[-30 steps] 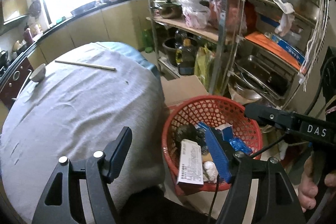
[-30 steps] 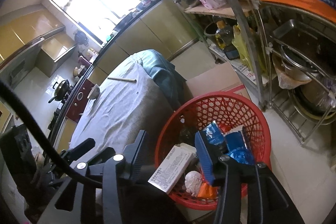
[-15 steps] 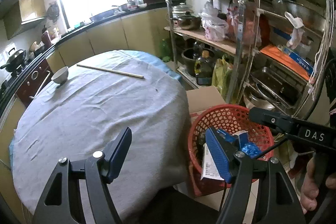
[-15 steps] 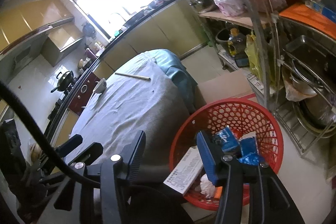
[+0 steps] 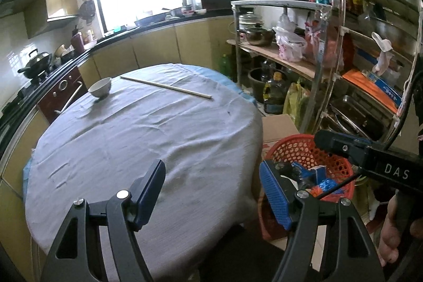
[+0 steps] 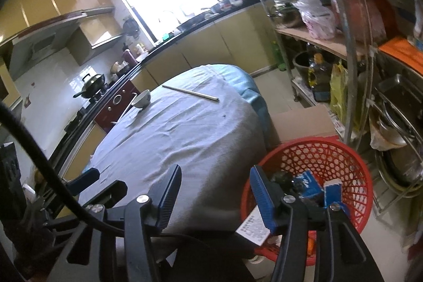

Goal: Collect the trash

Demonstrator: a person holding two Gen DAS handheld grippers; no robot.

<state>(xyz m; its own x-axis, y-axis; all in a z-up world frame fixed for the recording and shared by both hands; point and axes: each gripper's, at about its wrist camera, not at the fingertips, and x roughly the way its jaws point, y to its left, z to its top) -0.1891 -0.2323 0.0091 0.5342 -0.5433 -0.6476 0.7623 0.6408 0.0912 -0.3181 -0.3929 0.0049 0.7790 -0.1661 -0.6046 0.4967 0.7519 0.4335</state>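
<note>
A red mesh basket (image 5: 301, 147) (image 6: 330, 152) stands on the floor right of the round table and holds trash: blue wrappers (image 6: 308, 185), a white box (image 6: 253, 226) and dark scraps. My left gripper (image 5: 211, 192) is open and empty over the table's near right edge. My right gripper (image 6: 216, 197) is open and empty, between the table edge and the basket. The right gripper's body also shows in the left wrist view (image 5: 370, 157). On the grey tablecloth (image 5: 148, 134) lie a white bowl (image 5: 100, 90) and a pair of chopsticks (image 5: 166, 87).
A metal shelf rack (image 5: 330, 49) with pots, bottles and bags stands at the right. A cardboard box (image 5: 277, 126) sits behind the basket. A counter with a stove and wok (image 5: 34, 65) runs along the left and back walls.
Both grippers have risen and tilted up away from the basket, so more of the table and kitchen shows. Both stay open and empty.
</note>
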